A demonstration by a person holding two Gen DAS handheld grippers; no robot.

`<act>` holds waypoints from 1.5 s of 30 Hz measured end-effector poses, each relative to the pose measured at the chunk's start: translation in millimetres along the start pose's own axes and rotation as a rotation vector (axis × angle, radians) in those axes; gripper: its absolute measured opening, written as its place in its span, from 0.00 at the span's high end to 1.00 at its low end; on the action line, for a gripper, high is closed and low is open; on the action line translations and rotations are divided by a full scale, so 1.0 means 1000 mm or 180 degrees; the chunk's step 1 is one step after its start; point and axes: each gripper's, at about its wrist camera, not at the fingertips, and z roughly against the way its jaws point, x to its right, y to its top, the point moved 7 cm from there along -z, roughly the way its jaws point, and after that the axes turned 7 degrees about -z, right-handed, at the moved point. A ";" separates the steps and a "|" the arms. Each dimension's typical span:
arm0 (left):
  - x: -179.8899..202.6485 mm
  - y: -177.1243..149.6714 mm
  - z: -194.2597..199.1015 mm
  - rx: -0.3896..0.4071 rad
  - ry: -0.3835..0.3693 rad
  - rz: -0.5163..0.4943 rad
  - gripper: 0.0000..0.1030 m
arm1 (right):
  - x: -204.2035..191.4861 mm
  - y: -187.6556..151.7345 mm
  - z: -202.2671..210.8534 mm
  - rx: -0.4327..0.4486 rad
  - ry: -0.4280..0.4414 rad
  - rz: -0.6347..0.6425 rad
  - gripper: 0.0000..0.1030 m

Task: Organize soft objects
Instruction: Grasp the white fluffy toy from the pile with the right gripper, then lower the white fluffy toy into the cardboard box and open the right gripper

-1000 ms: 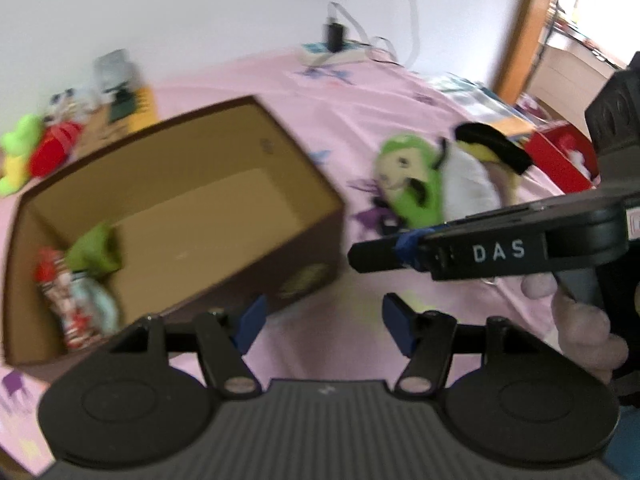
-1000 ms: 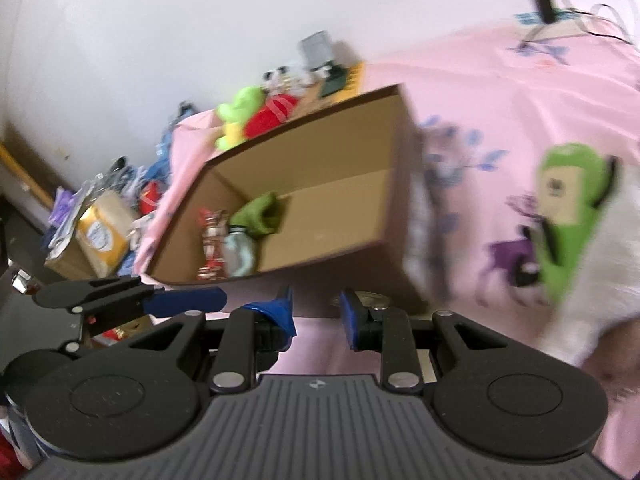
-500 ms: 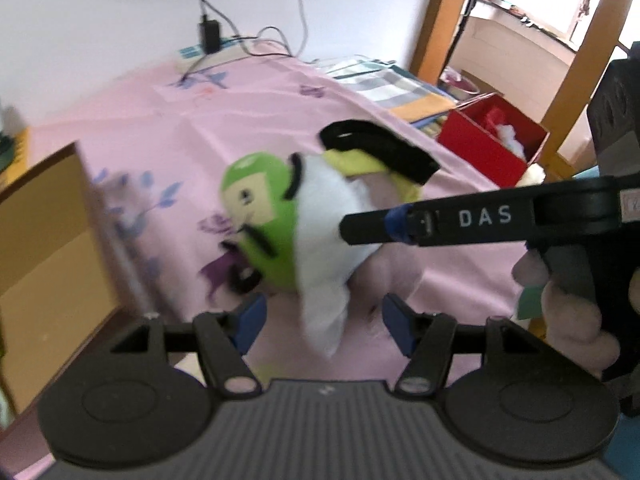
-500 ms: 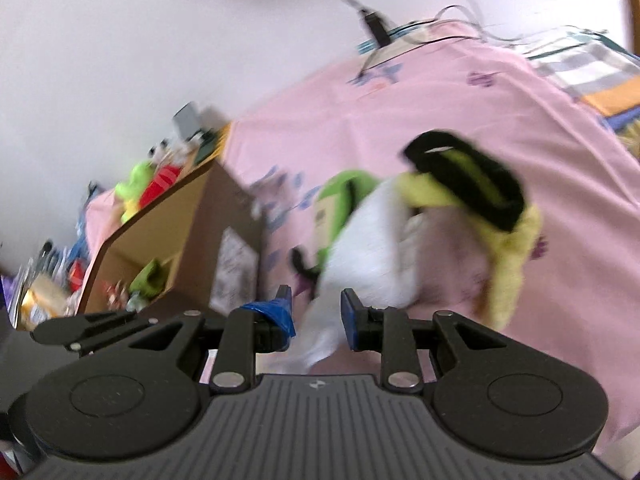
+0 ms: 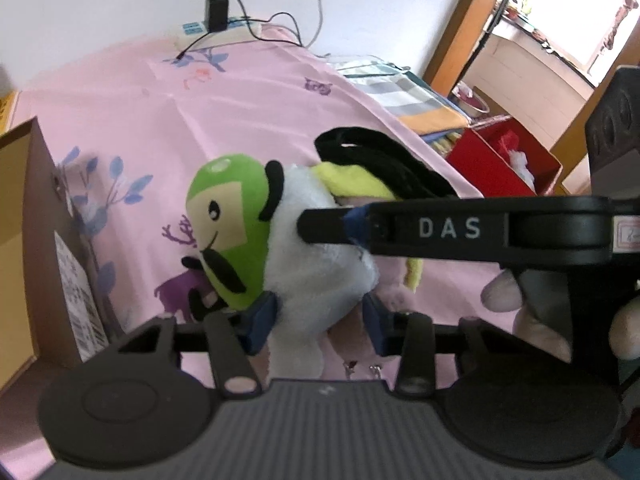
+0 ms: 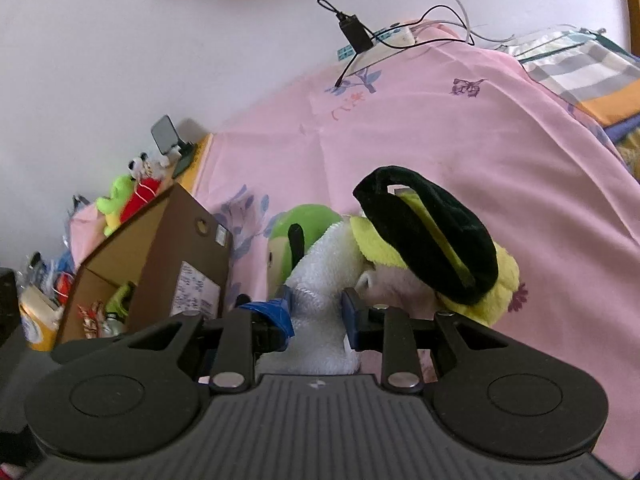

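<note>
In the left wrist view, the left gripper [image 5: 316, 320] sat at lower centre with its blue-padded fingers [image 5: 260, 316] spread to either side of the white plush toy [image 5: 316, 240], apparently touching its fur, though a firm squeeze could not be confirmed. The toy's green face [image 5: 230, 224] turned toward the left of the frame, and a yellow and black plush [image 5: 372, 168] lay against its upper right side on the pink bedsheet [image 5: 200, 92]. The right gripper [image 5: 324, 226] reached in from the right edge, one finger lying across the white fur. A cardboard box [image 5: 44, 240] stood at the left edge, a red box [image 5: 500, 168] at the right.

In the right wrist view, the right gripper [image 6: 316, 314] at lower centre pinched the white plush toy [image 6: 324, 280] between its fingers. The yellow and black plush [image 6: 436, 236] sat right of centre. The cardboard box [image 6: 180, 248] stood at left, open, with small items inside.
</note>
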 end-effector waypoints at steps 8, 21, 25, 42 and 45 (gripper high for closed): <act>-0.006 -0.002 -0.005 -0.0012 -0.0062 0.0085 0.61 | -0.005 0.000 -0.004 0.0006 0.0037 0.0190 0.87; -0.006 -0.003 0.054 0.0307 -0.0242 -0.0112 0.67 | -0.024 -0.009 0.030 0.0302 0.0306 -0.0101 0.91; -0.016 0.001 0.085 0.0503 -0.0189 -0.0116 0.67 | -0.050 -0.004 0.040 0.0483 0.0493 -0.0059 0.91; -0.170 -0.047 0.165 0.0707 0.0676 0.0590 0.67 | -0.214 -0.009 -0.053 0.0059 0.1258 0.0623 0.91; -0.197 -0.060 0.165 0.0630 0.0753 0.0746 0.67 | -0.238 -0.019 -0.081 -0.0129 0.1276 0.0729 0.91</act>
